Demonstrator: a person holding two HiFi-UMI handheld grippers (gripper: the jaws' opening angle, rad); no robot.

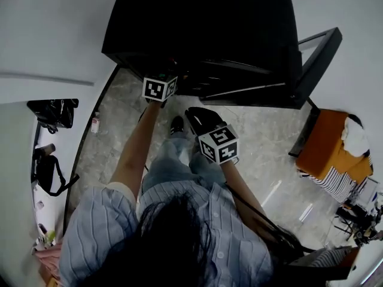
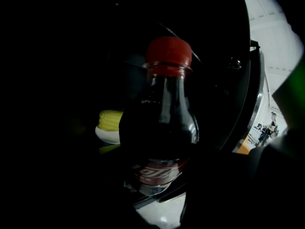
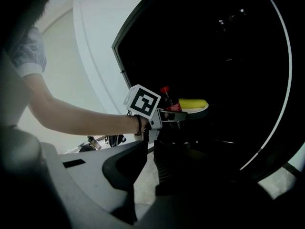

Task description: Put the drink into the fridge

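Fridge point(image 1: 197, 17): black, tall, interior very dark. Its door point(image 1: 316, 58) is swung open towards the right of the head view. Grey marbled floor point(image 1: 263, 154) lies in front of it, with the person's shoes near the fridge's foot.

Left forearm point(image 3: 81, 118) is stretched out towards the open compartment, with a dark band at the wrist.

Left hand-held gripper point(image 3: 169, 113): marker cube point(image 1: 160, 88) at the fridge's front edge, jaws spread wide and clamped on the drink bottle point(image 2: 159, 128) low on its body, at the label. The jaws themselves are lost in shadow in the left gripper view; the grip reads from the right gripper view.

Right hand-held gripper point(image 3: 148, 144): held back from the fridge over the floor, angled down. Jaws drawn almost together with only a thin slit between them, nothing in it. Its cube point(image 1: 218, 143) sits close to the person's knees.

Drink bottle: dark cola, red label, upright, inside the fridge opening at the front edge of a shelf. It stands just beside a plate, on the side nearer the left forearm. Cannot tell whether its base touches the shelf.

Plate point(image 2: 106, 136): white, on the shelf behind the bottle and to its left in the left gripper view.

Corn cob point(image 2: 110, 119): yellow, lying on the plate.

Cap point(image 2: 168, 56): red, screwed on the bottle's neck.
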